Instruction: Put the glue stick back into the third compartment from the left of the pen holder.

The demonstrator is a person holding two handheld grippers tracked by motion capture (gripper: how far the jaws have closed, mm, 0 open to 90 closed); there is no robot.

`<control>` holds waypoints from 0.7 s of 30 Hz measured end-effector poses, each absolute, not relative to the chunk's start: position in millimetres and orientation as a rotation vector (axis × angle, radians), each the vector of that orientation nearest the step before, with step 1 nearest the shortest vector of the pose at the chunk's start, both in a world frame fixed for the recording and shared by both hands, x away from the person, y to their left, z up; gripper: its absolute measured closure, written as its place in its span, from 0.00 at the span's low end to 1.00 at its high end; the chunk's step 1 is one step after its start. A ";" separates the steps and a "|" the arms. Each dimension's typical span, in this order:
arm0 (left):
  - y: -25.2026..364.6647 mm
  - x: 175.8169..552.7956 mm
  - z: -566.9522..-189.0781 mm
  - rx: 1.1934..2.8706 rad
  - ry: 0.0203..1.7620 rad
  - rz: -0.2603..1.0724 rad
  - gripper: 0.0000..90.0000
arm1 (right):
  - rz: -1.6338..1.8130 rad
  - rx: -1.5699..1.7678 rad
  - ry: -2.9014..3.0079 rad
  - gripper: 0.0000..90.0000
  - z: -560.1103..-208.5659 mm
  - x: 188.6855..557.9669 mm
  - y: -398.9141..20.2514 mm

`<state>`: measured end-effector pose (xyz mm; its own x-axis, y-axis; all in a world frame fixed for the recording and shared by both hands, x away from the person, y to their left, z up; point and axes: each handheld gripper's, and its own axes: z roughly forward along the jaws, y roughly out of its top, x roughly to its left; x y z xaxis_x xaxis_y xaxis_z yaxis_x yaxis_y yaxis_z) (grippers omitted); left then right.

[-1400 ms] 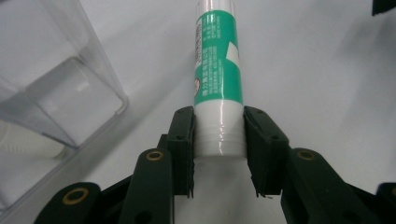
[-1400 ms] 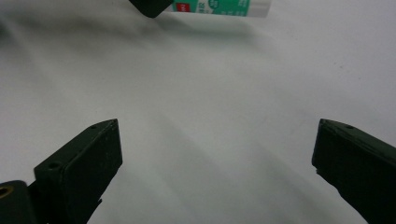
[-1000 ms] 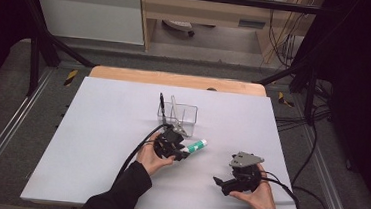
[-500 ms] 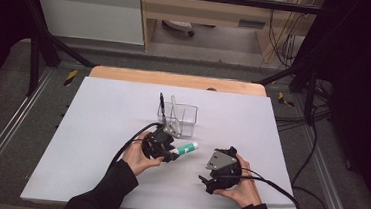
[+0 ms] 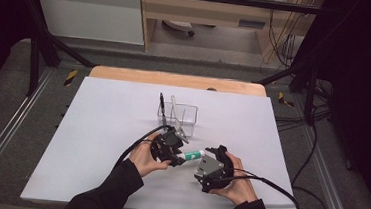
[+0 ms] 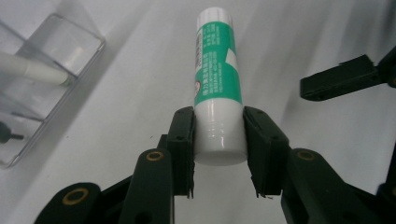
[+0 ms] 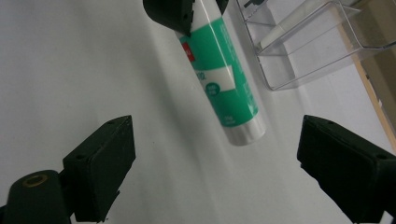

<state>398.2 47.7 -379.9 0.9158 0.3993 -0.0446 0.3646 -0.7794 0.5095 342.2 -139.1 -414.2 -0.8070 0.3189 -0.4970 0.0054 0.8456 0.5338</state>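
A green and white glue stick (image 5: 193, 155) hangs a little above the white table, with my left gripper (image 5: 178, 156) shut on its white base. In the left gripper view the two pads clamp the glue stick (image 6: 218, 79) at its lower end, the left gripper (image 6: 218, 135) pointing along it. My right gripper (image 5: 216, 151) faces the stick's free end from the right. Its jaws have just been closing a little but still stand wide. In the right gripper view the glue stick (image 7: 219, 70) tip lies between the right gripper (image 7: 217, 158) pads, untouched.
A clear plastic organiser (image 5: 180, 115) with a dark pen (image 5: 162, 105) standing in it sits just behind the hands. It shows as the organiser (image 6: 51, 60) and the organiser (image 7: 317, 42) in the gripper views. Cables trail over the white table (image 5: 96, 127).
My right hand has moved left across the table up to the glue stick's free end. My left hand has lifted the stick slightly and shifted a little left.
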 end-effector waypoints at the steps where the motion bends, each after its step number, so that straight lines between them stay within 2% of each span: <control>1: 45.0 397.6 -379.5 2.552 0.542 0.082 0.71 | 0.697 0.233 2.433 0.14 -414.3 341.5 -139.4; 6: 33.2 395.2 -379.3 2.556 0.508 0.051 0.72 | 0.675 0.159 2.432 0.22 -415.2 340.5 -140.6; 14: 25.6 392.7 -374.3 2.550 0.496 0.061 0.72 | 0.692 0.111 2.410 0.26 -416.4 339.4 -139.4; 21: 20.8 389.9 -365.9 2.529 0.486 0.049 0.72 | 0.720 0.062 2.381 0.41 -414.7 338.8 -140.3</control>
